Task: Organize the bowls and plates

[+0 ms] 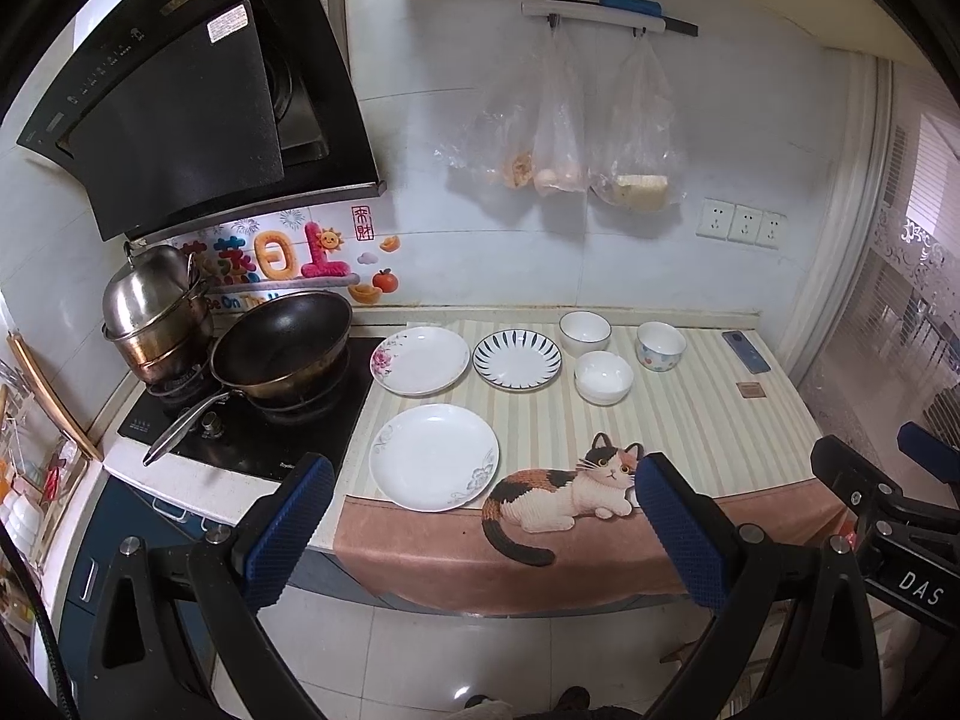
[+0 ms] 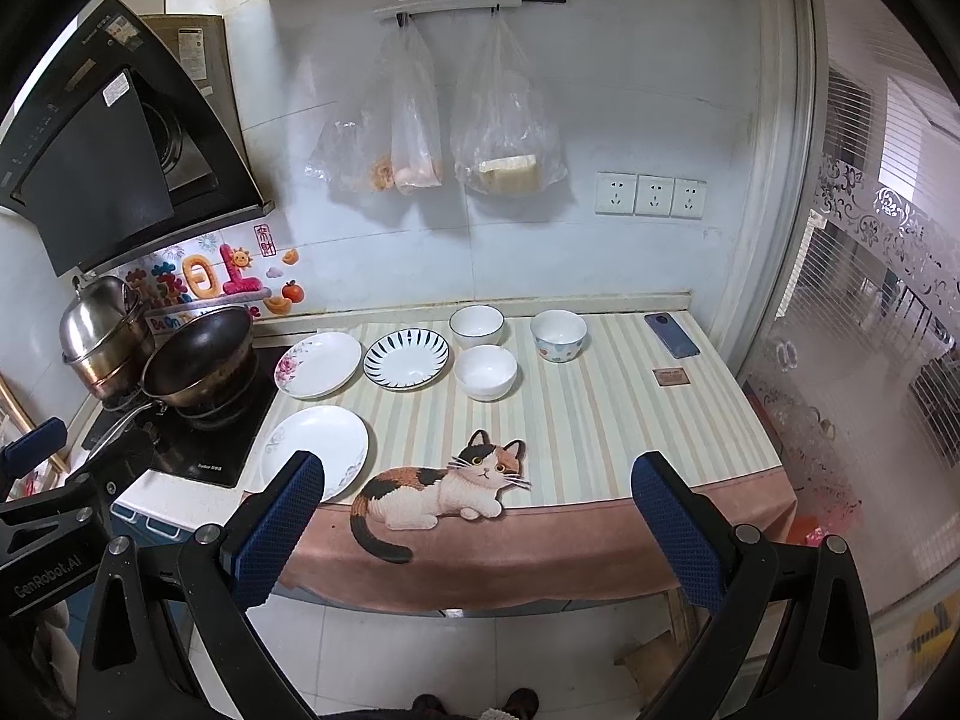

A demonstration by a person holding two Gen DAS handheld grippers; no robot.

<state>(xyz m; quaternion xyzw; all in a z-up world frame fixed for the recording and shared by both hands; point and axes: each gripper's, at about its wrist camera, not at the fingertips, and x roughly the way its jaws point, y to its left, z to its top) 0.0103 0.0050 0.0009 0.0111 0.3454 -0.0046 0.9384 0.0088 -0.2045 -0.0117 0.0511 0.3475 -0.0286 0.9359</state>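
Holding the left gripper (image 1: 483, 483) and right gripper (image 2: 477, 480) wide open and empty short of the counter, I see the plain white glazed ceramic plate (image 1: 434, 456) just beyond my left jaws: stiff, slippery, breakable, best pinched at its rim.

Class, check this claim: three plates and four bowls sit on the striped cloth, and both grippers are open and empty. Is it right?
Not quite: there are three bowls, not four. The right wrist view shows a blue-rimmed bowl, a plain white bowl and a spotted bowl. The three plates, striped cloth and open, empty grippers stand.
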